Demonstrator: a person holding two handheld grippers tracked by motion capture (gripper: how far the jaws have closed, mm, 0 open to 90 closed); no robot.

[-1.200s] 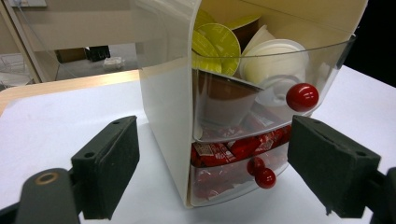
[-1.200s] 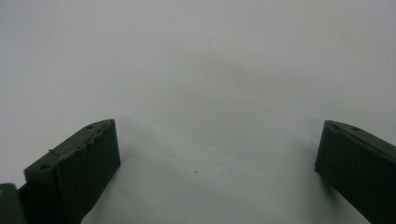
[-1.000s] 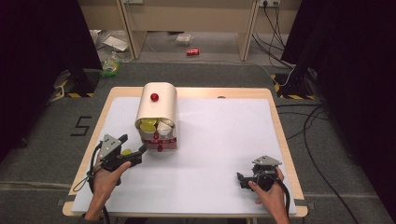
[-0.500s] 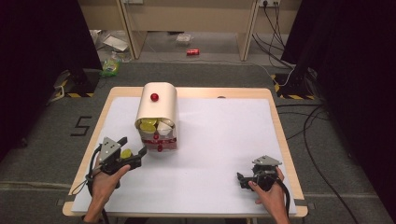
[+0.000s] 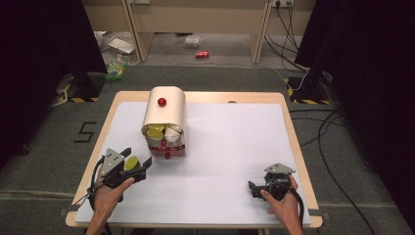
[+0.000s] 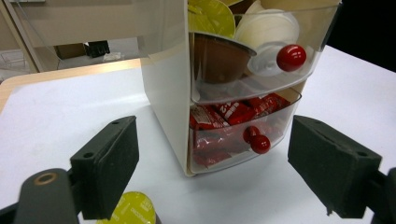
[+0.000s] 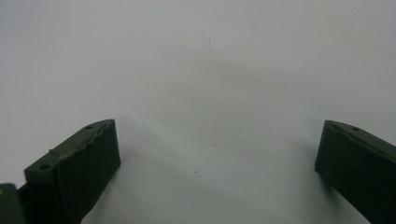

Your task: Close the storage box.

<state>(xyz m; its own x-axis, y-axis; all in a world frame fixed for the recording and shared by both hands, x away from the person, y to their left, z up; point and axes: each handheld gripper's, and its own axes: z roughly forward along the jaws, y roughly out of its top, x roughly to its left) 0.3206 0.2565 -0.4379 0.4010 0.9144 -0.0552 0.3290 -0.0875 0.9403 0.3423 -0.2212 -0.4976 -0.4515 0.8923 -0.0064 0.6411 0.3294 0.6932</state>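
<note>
Left gripper view first: our left gripper [image 6: 212, 172] has its jaws spread wide, and between them, farther off, stands the small drawer cabinet [image 6: 243, 84]. Its upper clear drawer [image 6: 261, 70] is packed with coffee capsules, yellow, cream and brown lids showing, a red knob [image 6: 291, 57] on the front. The lower drawer [image 6: 238, 135] holds red sachets behind its own red knob [image 6: 259, 143]. Right at the bottom edge, beside the near jaw, a yellow-lidded capsule [image 6: 133, 209] sits low against the gripper; whether it rests on the table or on the tool, we can't tell from here.

From the high view, that yellow capsule [image 5: 130, 163] shows at the left gripper [image 5: 128, 167], just in front and to the left of the cabinet [image 5: 165, 125] on the white table [image 5: 230, 147]. Nothing is pinched: the jaws stand apart around open air.

Over on the other side, the right gripper [image 5: 262, 187] rests near the table's front right corner, well apart from everything. Right gripper view confirms it: jaws wide, plain white surface [image 7: 201, 93] ahead.

Our read: this is the step of handling a capsule at the cabinet, with the grasp not yet made. Next we'd need to line the jaws up on the capsule's sides and close gently, since it's small, light and could skid away.
</note>
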